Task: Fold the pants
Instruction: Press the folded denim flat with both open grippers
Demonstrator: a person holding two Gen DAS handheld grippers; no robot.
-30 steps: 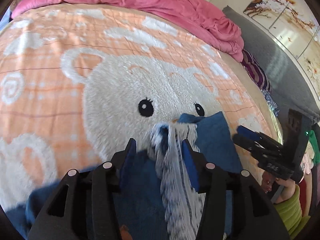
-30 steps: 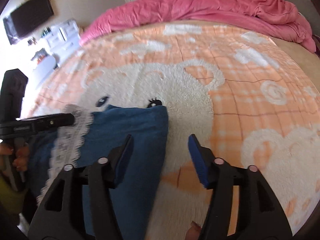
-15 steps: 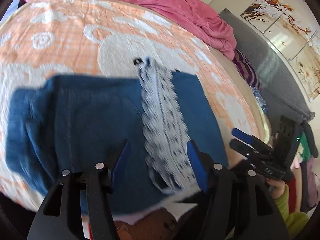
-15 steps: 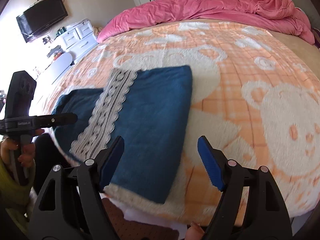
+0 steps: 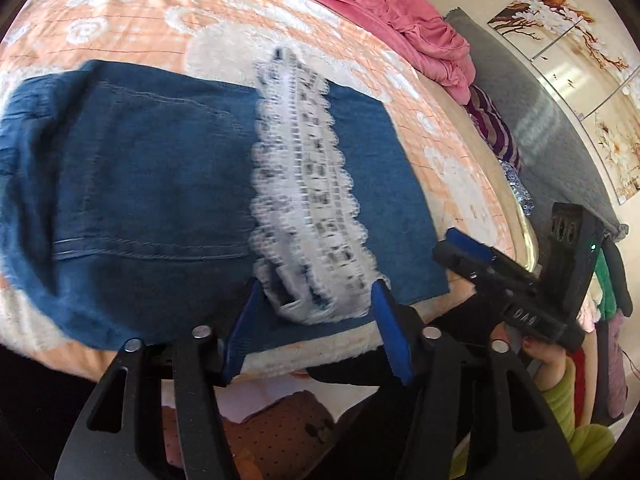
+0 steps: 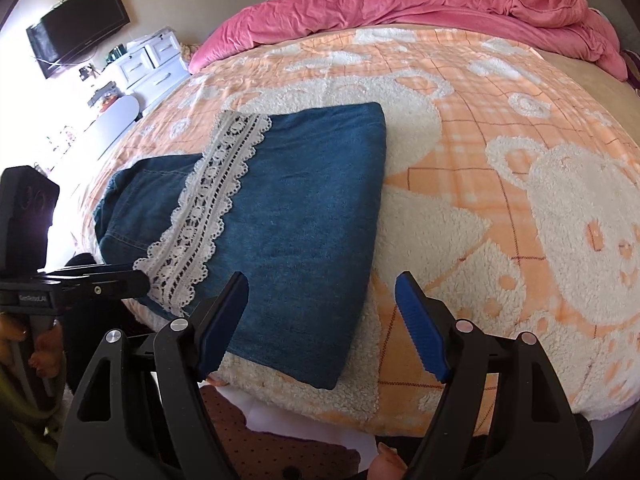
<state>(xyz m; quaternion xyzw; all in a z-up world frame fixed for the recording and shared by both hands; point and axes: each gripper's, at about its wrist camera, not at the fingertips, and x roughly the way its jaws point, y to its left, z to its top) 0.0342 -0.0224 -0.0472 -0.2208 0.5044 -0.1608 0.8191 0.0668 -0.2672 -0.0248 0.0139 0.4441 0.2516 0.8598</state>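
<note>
The folded blue denim pants (image 6: 280, 216) with a white lace strip (image 6: 208, 208) lie on the peach fleece blanket (image 6: 500, 152) with its cream bear pattern, near the blanket's front edge. Behind the pants, along the blanket's far side, a rumpled pink duvet (image 6: 400, 4) is heaped. Beyond the blanket's left corner stand a white chest of drawers (image 6: 154, 62) and a dark wall-mounted screen (image 6: 78, 26). In the left wrist view a grey padded headboard (image 5: 532, 120) runs past the blanket's right side, with flower-painted wall panels (image 5: 580, 64) beyond it.

The left gripper (image 5: 316, 312) hovers at the near end of the pants, its blue-padded jaws closing with the lace end showing between them, yet the pads press on nothing. The right gripper (image 6: 322, 312) stands with its jaws spread wide over the near right corner of the pants, gripping nothing.

The lace is motion-blurred in the left wrist view. Below the blanket's front edge, a brown dotted fabric (image 6: 280, 452) is partly hidden by the gripper frames. The hand on the right gripper shows only as fingertips and a green sleeve (image 5: 576, 412).
</note>
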